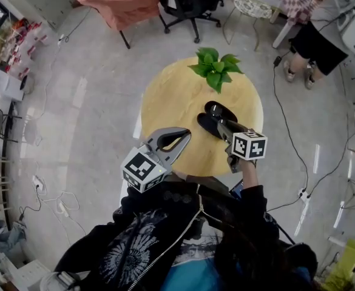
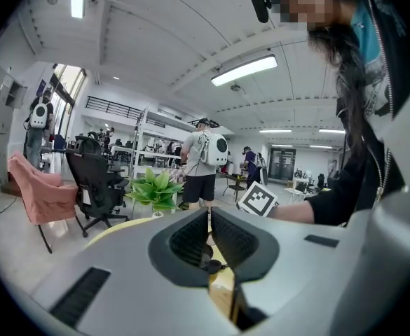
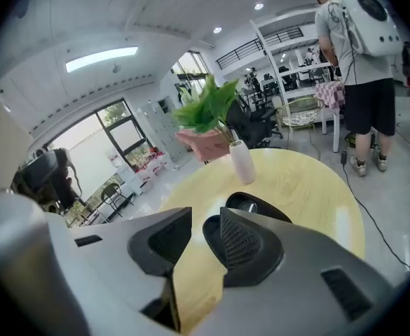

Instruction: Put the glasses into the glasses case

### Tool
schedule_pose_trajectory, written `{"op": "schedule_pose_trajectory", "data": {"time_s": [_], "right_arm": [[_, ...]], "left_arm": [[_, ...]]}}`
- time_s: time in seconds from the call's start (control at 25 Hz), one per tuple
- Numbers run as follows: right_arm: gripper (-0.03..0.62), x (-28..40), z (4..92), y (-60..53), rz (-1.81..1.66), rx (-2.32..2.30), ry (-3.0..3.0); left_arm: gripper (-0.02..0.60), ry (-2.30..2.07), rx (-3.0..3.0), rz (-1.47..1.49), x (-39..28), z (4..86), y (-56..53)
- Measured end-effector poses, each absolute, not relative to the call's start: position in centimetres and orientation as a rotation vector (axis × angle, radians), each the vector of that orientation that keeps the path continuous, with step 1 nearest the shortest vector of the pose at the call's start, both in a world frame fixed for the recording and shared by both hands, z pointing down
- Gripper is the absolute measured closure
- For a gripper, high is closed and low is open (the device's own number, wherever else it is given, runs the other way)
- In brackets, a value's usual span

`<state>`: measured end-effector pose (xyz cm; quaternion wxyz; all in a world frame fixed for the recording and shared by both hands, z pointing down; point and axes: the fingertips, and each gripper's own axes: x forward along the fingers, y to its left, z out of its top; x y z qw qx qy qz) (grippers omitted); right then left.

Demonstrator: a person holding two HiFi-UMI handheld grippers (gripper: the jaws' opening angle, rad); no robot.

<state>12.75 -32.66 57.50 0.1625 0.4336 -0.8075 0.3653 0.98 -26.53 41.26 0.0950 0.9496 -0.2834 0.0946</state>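
An open black glasses case [image 1: 215, 119] lies on the round yellow table [image 1: 171, 96], right of its middle. In the right gripper view the case [image 3: 255, 207] shows just past the right jaw, with a small glint inside; I cannot make out the glasses themselves. My right gripper [image 1: 221, 127] hovers over the near end of the case, open [image 3: 206, 219], with only bare tabletop between its jaws. My left gripper [image 1: 187, 134] hangs over the table's near edge, left of the case. Its jaws [image 2: 209, 215] meet at the tips with nothing held; a small dark shape on the table shows through the gap.
A green plant [image 1: 215, 68] in a white vase [image 3: 241, 161] stands at the table's far edge. Beyond it are a black office chair [image 1: 189, 2] and a pink chair [image 1: 122, 2]. A person [image 1: 314, 38] stands at the far right. Cables run across the floor [image 1: 286, 126].
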Motion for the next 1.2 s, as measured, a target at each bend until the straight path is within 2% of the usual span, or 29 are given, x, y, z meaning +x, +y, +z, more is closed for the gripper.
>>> {"op": "schedule_pose_trajectory", "data": {"time_s": [0.64,1.2], "right_arm": [[0.47,4.1,48.0,-24.7,0.934,1.332,-2.502],[0.498,-3.5,46.7,-17.7,0.929,1.386,-2.512]], "left_arm": [[0.563,-0.606,2.88,0.241,-3.4,41.3,-22.6],[0.563,-0.458,2.877,0.224,-8.8,42.7,-17.9]]}}
